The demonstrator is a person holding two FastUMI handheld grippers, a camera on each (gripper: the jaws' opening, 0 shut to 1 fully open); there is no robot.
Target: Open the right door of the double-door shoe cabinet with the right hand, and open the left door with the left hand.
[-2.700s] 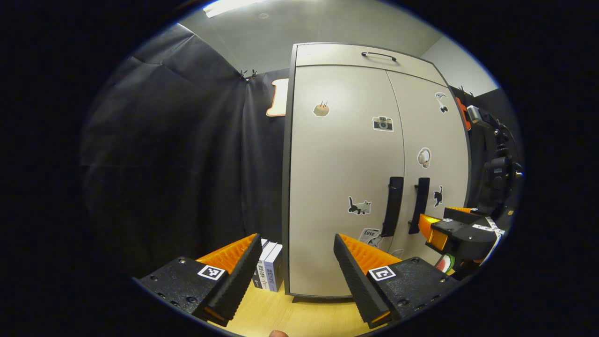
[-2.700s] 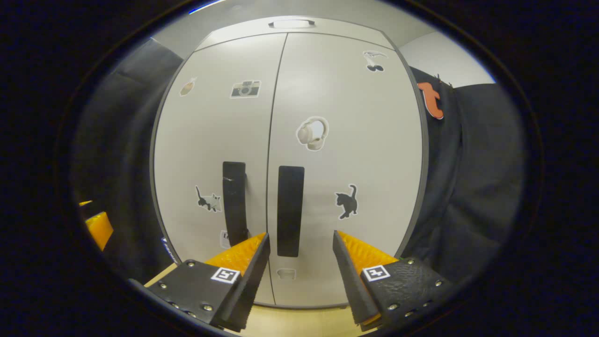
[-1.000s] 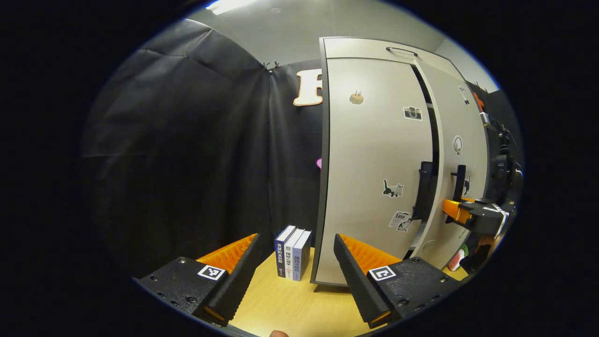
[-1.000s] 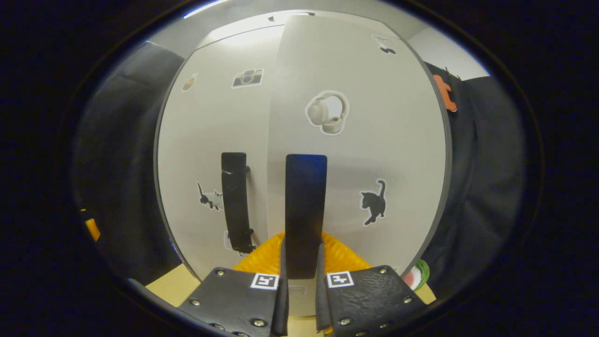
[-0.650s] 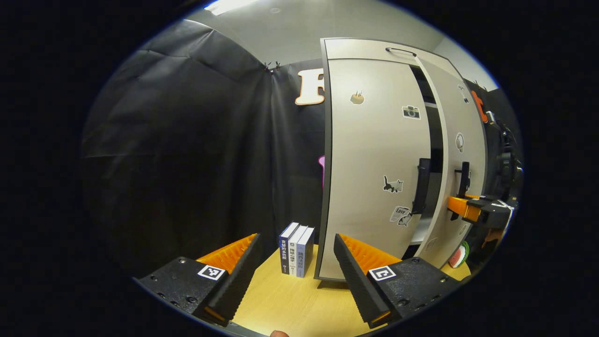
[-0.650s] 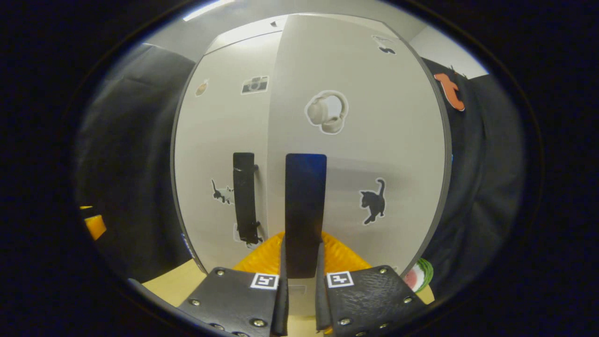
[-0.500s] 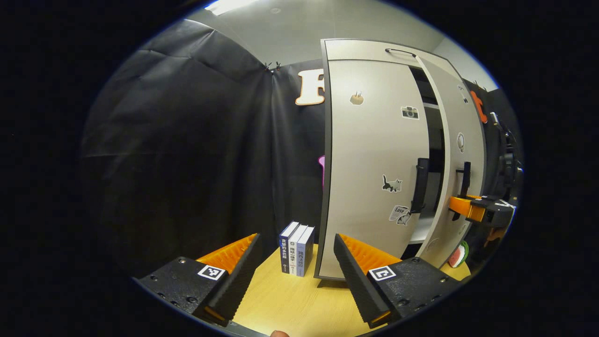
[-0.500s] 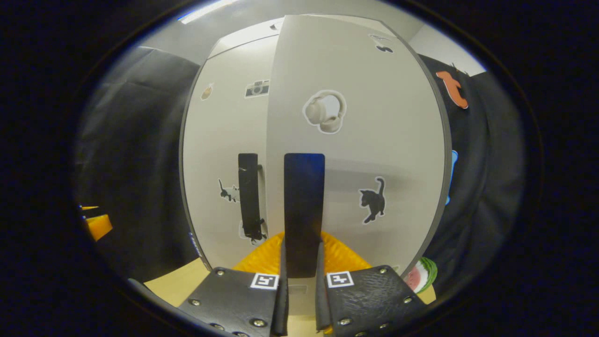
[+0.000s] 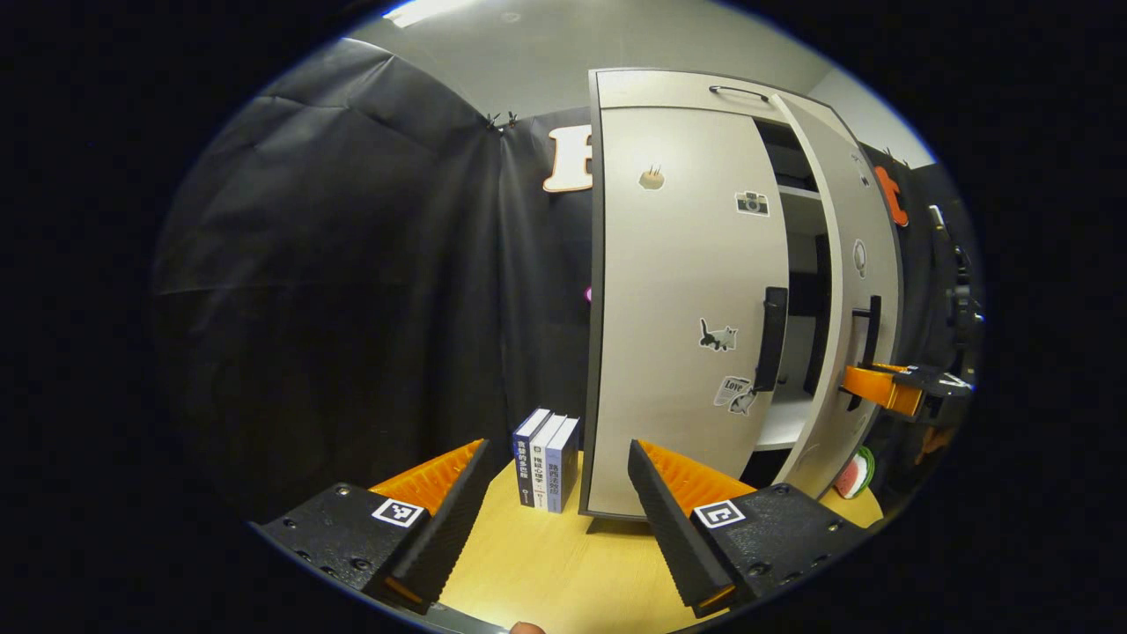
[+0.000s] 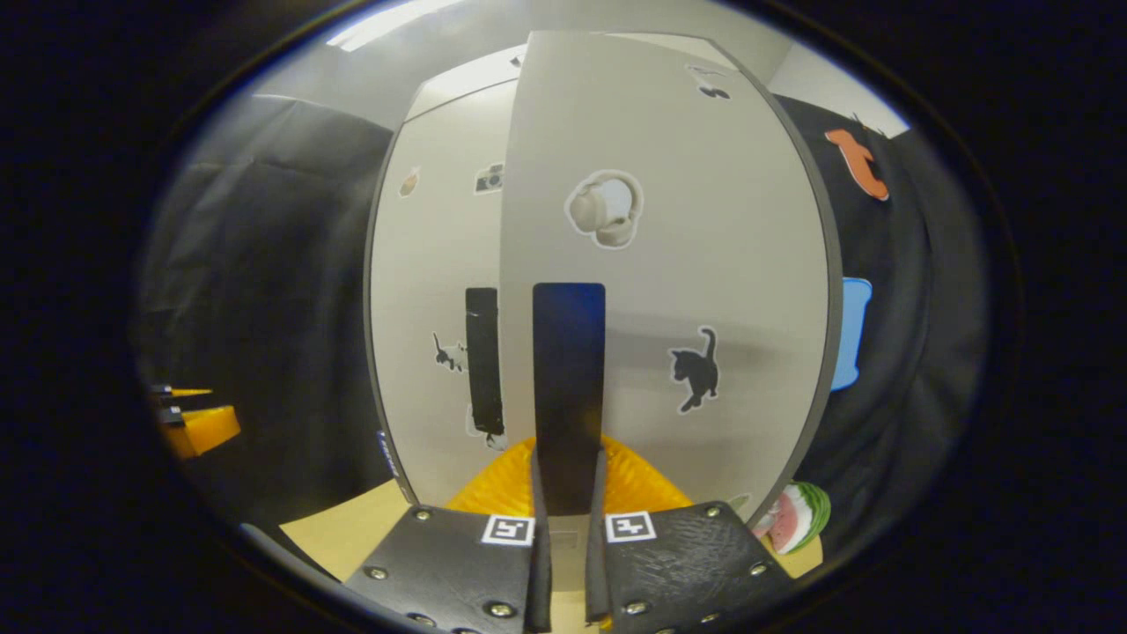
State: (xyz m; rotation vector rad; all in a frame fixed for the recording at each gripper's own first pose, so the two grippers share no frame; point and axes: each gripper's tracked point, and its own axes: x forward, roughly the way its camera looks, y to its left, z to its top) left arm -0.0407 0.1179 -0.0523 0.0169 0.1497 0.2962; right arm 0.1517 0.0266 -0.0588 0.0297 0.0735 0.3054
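Right door has swung farther out since the earlier frame, gap wider. Left claw released, fingers spread over the surface, books at the cabinet's left corner. Left door closed. Right claw clenched on right door handle.

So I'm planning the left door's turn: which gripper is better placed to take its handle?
Left: the left gripper is open and free, facing the left door's handle, while the right gripper is clamped on the right door's handle.
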